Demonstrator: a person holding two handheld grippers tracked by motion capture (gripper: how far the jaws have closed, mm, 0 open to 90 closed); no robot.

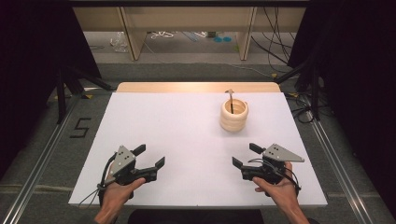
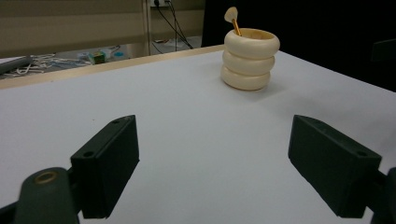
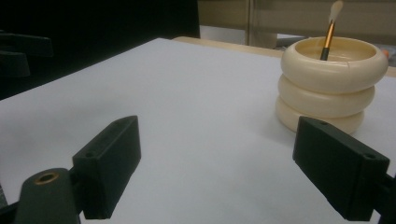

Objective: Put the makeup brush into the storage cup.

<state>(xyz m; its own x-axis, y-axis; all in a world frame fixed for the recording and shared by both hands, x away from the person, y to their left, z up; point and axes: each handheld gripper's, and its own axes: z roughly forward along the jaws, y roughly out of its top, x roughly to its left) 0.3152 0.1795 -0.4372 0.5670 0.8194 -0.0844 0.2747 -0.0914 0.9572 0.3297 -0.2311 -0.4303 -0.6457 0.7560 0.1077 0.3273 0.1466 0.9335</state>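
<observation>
A cream ribbed holder stands upright on the white table, right of centre toward the back. A small brush with a pale tip and an orange-gold handle stands in it. The holder and brush show far off in the left gripper view. In the right gripper view the holder and brush are nearer. My left gripper rests near the front left, open and empty. My right gripper sits near the front right, open and empty, well short of the holder.
A wooden strip borders the table's far edge. Beyond it are shelf legs and loose cables on the floor. Black stands flank the table; metal rails run along both sides.
</observation>
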